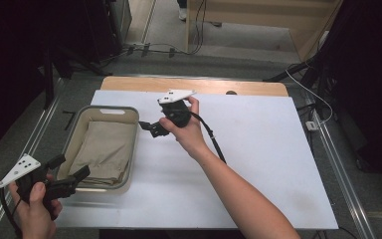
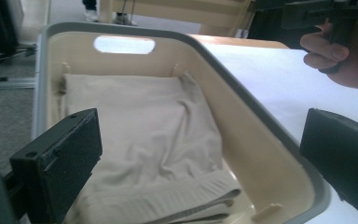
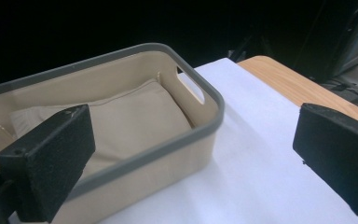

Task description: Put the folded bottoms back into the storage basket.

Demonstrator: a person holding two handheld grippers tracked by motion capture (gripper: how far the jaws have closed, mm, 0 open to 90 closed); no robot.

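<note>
A beige basket (image 1: 135,137) with a grey rim stands on the left of the white table cover, and a folded beige cloth (image 1: 104,149) lies flat inside it. My left gripper (image 1: 72,166) is at the basket's near left corner, open, its jaws pointing over the rim with nothing between them. In the left gripper view the cloth (image 2: 144,126) lies beyond the open left gripper (image 2: 200,135). My right gripper (image 1: 148,128) hovers just right of the basket's far right corner, open and empty. In the right gripper view the basket (image 3: 168,154) and cloth (image 3: 130,107) lie ahead of the right gripper (image 3: 191,135).
The white cover (image 1: 258,149) spreads over a wooden table (image 1: 204,85) to the right of the basket. Metal rails (image 1: 338,164) run along both sides. Cables (image 1: 159,49) and dark stands are on the floor behind the table.
</note>
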